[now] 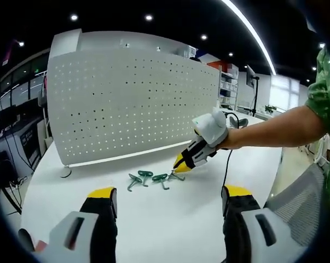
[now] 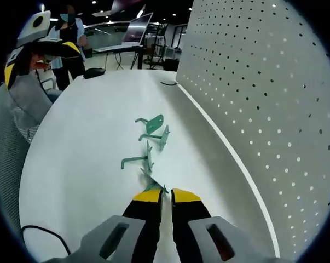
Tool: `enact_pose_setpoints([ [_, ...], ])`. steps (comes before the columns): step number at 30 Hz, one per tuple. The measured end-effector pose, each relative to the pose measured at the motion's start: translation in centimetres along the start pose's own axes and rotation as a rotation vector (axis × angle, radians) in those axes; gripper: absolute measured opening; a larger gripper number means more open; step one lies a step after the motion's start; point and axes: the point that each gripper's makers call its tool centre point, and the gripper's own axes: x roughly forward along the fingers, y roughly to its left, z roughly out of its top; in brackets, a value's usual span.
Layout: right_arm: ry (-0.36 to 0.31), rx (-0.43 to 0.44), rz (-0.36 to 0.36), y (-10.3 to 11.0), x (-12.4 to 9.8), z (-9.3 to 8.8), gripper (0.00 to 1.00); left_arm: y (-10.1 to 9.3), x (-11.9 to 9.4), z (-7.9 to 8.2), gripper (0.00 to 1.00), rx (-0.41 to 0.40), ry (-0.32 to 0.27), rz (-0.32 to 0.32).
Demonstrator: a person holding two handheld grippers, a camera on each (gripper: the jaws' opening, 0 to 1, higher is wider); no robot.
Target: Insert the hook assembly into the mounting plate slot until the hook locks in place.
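Gripping hook (image 2: 154,183), right claw (image 2: 166,193).

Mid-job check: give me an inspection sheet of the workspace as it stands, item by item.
Surface: white table, mostly bare.
Job's things: four green hooks lying in a row near the white pegboard; none mounted.
Clutter: nothing seen near the hooks.
Grippers: right gripper down at the end hook, fingers nearly closed on it; left gripper held back, open.
Cables: black cable trailing from the right gripper.
Surroundings: office, mesh chair, laptop on a far desk.
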Motion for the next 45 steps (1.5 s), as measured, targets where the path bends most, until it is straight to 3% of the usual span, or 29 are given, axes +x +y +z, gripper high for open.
enact_pose_setpoints([
  [12, 0.005, -0.02, 0.058, 1.5, 0.0, 0.1, 0.02, 0.2, 0.1, -0.1, 0.8, -0.007, 0.004, -0.001],
  [40, -0.013, 0.012, 0.068, 2.3, 0.1, 0.2, 0.03, 0.1, 0.1, -0.2, 0.79, -0.006, 0.009, -0.015],
  [45, -0.03, -0.009, 0.064, 2.6, -0.3, 1.0, 0.04, 0.1, 0.3, -0.2, 0.78, -0.003, 0.012, -0.016],
])
